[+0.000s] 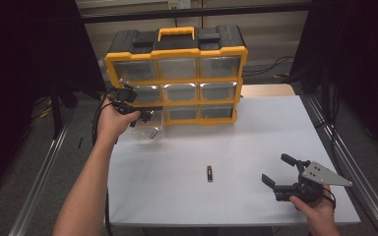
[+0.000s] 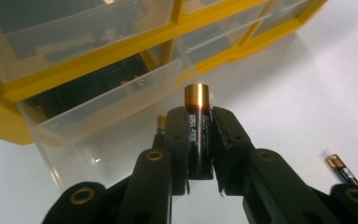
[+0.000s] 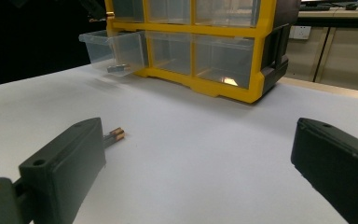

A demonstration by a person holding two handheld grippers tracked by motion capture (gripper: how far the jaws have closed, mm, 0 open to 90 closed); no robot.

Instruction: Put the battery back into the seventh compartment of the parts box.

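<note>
Right, near to far:
right gripper (image 1: 279, 173): near right of the counter (image 1: 256, 132), jaws wide apart, holding nothing. No risk.
loose battery (image 1: 209, 173): lies mid-counter, left of the right gripper. Could roll if the counter is bumped.
left gripper (image 1: 142, 116): far left, jaws clamped on a held battery (image 2: 199, 133), poised just over the pulled-out drawer (image 2: 107, 112).
grip: battery pinched low, top end well proud of the jaws. Might pivot or slip.
drop: if released short of the drawer's front wall, it likely lands on the counter.
organizer (image 1: 177, 73): a knock on the drawer could shift it.
</note>
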